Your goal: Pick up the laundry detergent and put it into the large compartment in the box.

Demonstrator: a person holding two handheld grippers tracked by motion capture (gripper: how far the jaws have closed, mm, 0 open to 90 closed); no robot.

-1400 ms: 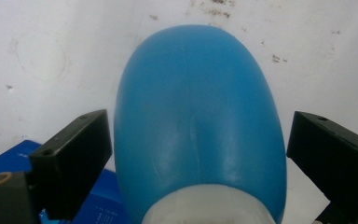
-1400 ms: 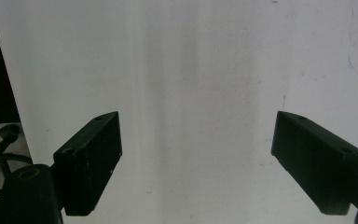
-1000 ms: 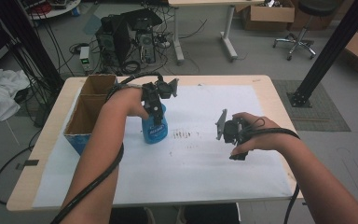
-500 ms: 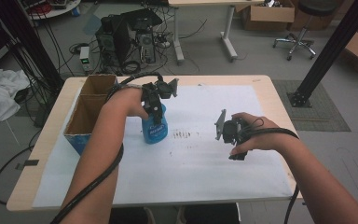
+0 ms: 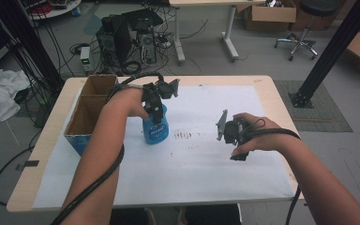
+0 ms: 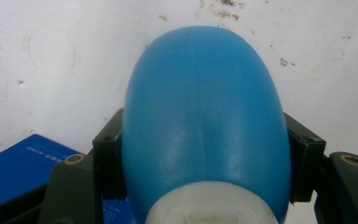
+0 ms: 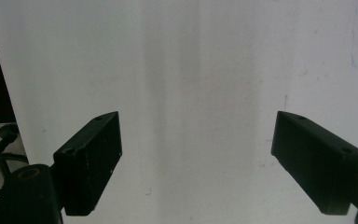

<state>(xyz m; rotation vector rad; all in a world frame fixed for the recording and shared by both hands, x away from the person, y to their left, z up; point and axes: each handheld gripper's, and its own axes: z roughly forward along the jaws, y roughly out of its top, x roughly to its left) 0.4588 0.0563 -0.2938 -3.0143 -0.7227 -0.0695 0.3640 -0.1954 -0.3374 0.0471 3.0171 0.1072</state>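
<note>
Between your left gripper's (image 6: 200, 154) two black jaws sits the blue plastic bottle (image 6: 205, 116); the pads press against its rounded body on both sides just above the white cap end, so you hold it; those jaws have just been closing onto it. From above, that gripper (image 5: 155, 108) comes down on the top of the bottle (image 5: 155, 131), which stands upright on the white paper sheet (image 5: 192, 168), its label facing you; bottle and hand sit where they did a second ago, and the narrower grip is all that differs.

Your right gripper (image 7: 198, 158) has its jaws spread wide with nothing between them, bare paper (image 7: 191, 70) beyond; in the high view it (image 5: 228, 131) hangs over the middle-right of the sheet, well apart from the bottle, in the same place as before.

Just beside the bottle, toward your right hand, a patch of dark specks (image 5: 183, 136) marks the paper; on the bottle's other side, near your left forearm, stands an open cardboard box (image 5: 86, 115) with blue outer walls, a blue corner (image 6: 23, 163) of it showing in the left gripper view; nothing lies between the two grippers but paper; the wooden table (image 5: 42, 154) edges the sheet all round.
</note>
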